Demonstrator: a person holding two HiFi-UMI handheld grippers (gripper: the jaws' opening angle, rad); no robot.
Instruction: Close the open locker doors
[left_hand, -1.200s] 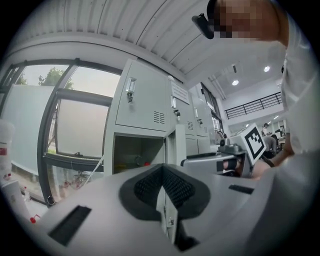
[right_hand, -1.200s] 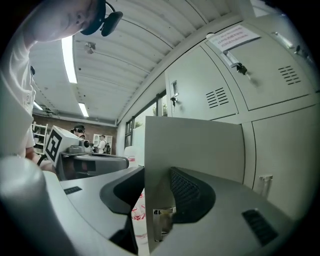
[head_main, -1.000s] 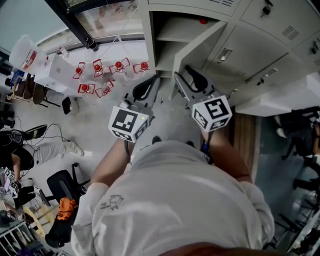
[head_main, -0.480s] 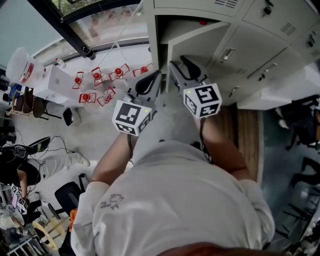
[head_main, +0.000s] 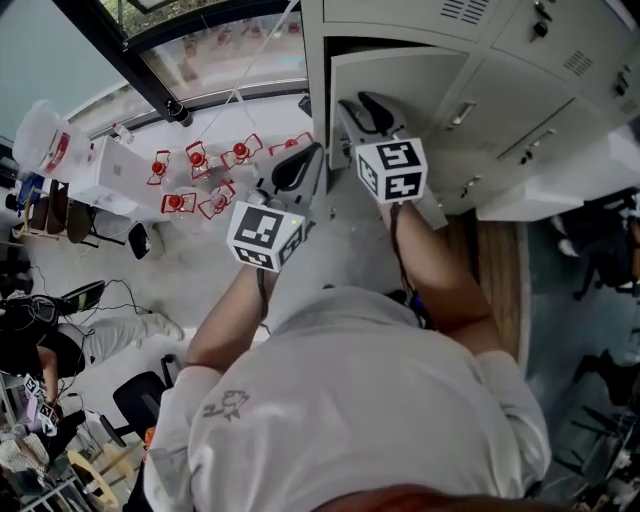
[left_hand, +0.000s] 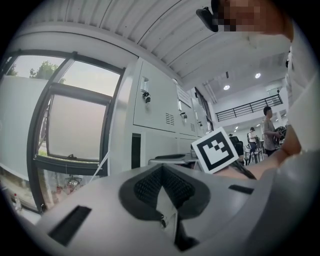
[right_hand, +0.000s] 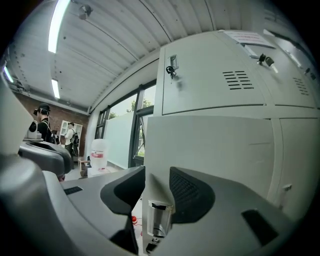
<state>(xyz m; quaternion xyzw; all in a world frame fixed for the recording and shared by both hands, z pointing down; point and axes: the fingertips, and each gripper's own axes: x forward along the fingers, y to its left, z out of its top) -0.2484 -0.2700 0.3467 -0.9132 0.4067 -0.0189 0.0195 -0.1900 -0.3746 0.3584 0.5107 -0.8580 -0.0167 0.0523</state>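
The open locker door (head_main: 400, 78) is a pale grey panel, swung almost flush with the locker front in the head view. My right gripper (head_main: 362, 108) sits at its free left edge. In the right gripper view the door (right_hand: 215, 145) fills the middle, and its edge with a small metal latch (right_hand: 153, 220) runs between the jaws of my right gripper (right_hand: 156, 200), which is shut on it. My left gripper (head_main: 305, 162) hangs left of the door, apart from it. Its jaws are shut and empty in the left gripper view (left_hand: 162, 192).
Shut grey lockers (head_main: 520, 80) continue to the right, one above with a key in its lock (right_hand: 171, 67). A window frame (head_main: 140, 70) stands left of the lockers. Red chairs (head_main: 200, 170) are on the floor far below. A white ledge (head_main: 560, 190) juts out at right.
The locker door has swung from wide open to nearly flush. My right gripper has moved up and toward the lockers with the door's edge. The left gripper has barely shifted.
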